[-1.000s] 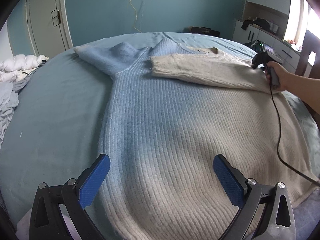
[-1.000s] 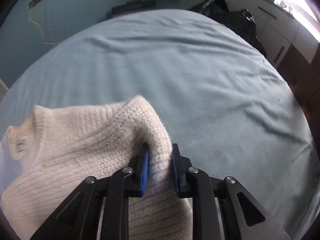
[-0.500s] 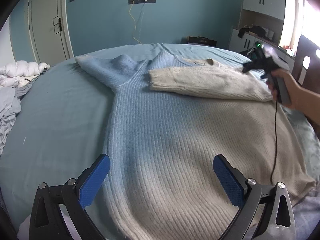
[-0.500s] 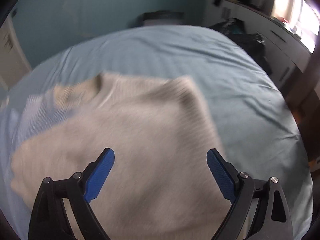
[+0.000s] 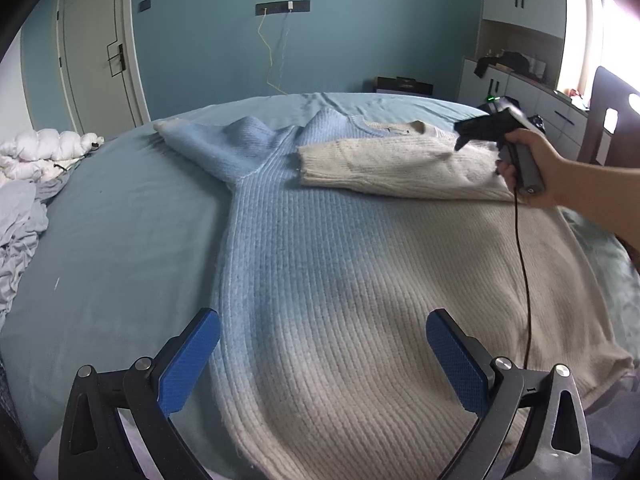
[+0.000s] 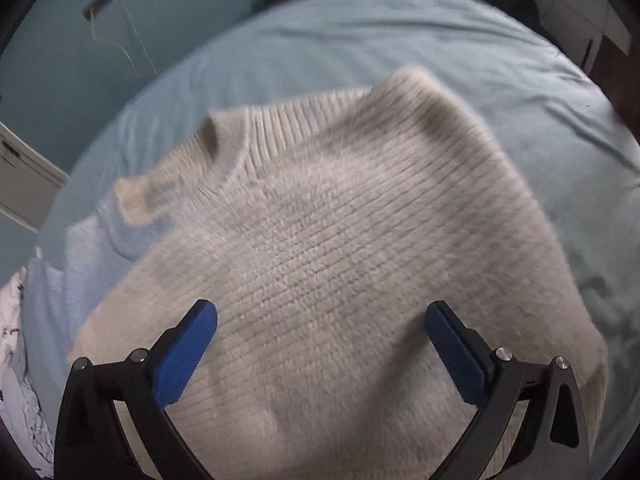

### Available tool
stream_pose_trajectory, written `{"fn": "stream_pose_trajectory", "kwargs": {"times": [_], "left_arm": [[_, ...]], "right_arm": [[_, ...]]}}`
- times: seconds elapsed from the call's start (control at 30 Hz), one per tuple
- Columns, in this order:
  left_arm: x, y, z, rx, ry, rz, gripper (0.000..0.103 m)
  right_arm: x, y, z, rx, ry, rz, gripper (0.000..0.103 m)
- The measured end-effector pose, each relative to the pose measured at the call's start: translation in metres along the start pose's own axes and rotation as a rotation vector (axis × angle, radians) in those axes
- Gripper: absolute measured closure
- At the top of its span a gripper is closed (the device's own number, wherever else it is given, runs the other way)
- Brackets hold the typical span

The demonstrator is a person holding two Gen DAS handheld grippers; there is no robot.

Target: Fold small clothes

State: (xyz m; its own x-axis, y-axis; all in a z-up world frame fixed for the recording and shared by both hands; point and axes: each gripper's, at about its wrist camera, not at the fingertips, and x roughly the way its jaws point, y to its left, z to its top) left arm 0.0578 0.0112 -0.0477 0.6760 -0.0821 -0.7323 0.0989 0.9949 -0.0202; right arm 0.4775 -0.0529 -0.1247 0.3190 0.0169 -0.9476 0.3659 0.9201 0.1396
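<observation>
A knit sweater (image 5: 340, 260), blue on its left half and cream on its right, lies flat on the blue bed (image 5: 112, 240). Its cream sleeve (image 5: 392, 164) is folded across the chest, while the blue sleeve (image 5: 216, 144) stretches out to the far left. My left gripper (image 5: 320, 320) hovers open over the hem, nothing between its pads. A hand (image 5: 536, 160) holds my right gripper (image 5: 464, 136) above the cream shoulder. In the right wrist view the right gripper (image 6: 320, 308) has its jaws opening wide, above the cream knit (image 6: 340, 240) and clear of it.
A black cable (image 5: 524, 272) trails from the right gripper across the sweater's cream side. White bedding (image 5: 40, 152) and crumpled grey cloth (image 5: 16, 232) lie at the bed's left edge. Cabinets (image 5: 520, 92) stand at the right, a door (image 5: 100, 48) at the back left.
My right gripper let go of the cream sleeve's shoulder fold, opened wide and drew back over the sweater. The left gripper stayed where it was.
</observation>
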Motion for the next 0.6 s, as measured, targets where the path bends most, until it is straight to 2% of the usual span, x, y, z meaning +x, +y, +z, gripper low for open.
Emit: {"fn": "stream_pose_trajectory", "kwargs": {"times": [0.07, 0.13, 0.2, 0.23, 0.27, 0.3, 0.33, 0.4, 0.43, 0.47, 0.5, 0.53, 0.6], "left_arm": [[0.002, 0.001, -0.001, -0.003, 0.009, 0.000, 0.000], [0.003, 0.001, -0.001, -0.003, 0.010, -0.001, 0.000], [0.002, 0.001, 0.000, -0.003, 0.009, -0.002, 0.000], [0.001, 0.001, 0.001, -0.006, 0.006, -0.005, 0.000], [-0.002, 0.001, 0.002, -0.013, -0.002, -0.013, 0.000], [-0.004, 0.002, 0.002, -0.015, -0.009, -0.017, 0.000], [-0.007, 0.001, 0.002, -0.015, -0.017, -0.019, 0.000], [-0.012, -0.001, 0.003, -0.003, -0.041, -0.021, 0.000], [-0.015, -0.002, 0.002, 0.005, -0.051, -0.019, 0.000], [-0.016, -0.003, 0.002, 0.012, -0.055, -0.017, 0.000], [-0.017, -0.004, 0.001, 0.017, -0.057, -0.013, 0.000], [-0.017, -0.004, 0.000, 0.021, -0.057, -0.008, 0.000], [-0.018, -0.004, -0.002, 0.022, -0.054, 0.001, 0.000]], "right_arm": [[0.010, 0.043, -0.015, -0.146, 0.013, -0.141, 0.001], [-0.001, 0.078, -0.031, -0.212, -0.032, -0.214, 0.001], [-0.017, 0.092, -0.044, -0.154, -0.013, -0.222, 0.001], [-0.024, 0.087, -0.050, -0.120, -0.012, -0.206, 0.001], [-0.038, 0.100, -0.068, -0.098, -0.018, -0.160, 0.001], [-0.050, 0.115, -0.070, -0.093, -0.015, -0.114, 0.001], [-0.059, 0.130, -0.091, -0.103, -0.010, -0.072, 0.001], [-0.065, 0.167, -0.129, -0.165, 0.001, -0.042, 0.001], [-0.062, 0.184, -0.145, -0.215, 0.019, -0.054, 0.001], [-0.052, 0.207, -0.164, -0.293, 0.070, -0.103, 0.001], [-0.054, 0.223, -0.178, -0.345, 0.054, -0.158, 0.001], [-0.070, 0.232, -0.188, -0.344, -0.001, -0.172, 0.001], [-0.116, 0.239, -0.212, -0.272, -0.082, -0.139, 0.001]]}}
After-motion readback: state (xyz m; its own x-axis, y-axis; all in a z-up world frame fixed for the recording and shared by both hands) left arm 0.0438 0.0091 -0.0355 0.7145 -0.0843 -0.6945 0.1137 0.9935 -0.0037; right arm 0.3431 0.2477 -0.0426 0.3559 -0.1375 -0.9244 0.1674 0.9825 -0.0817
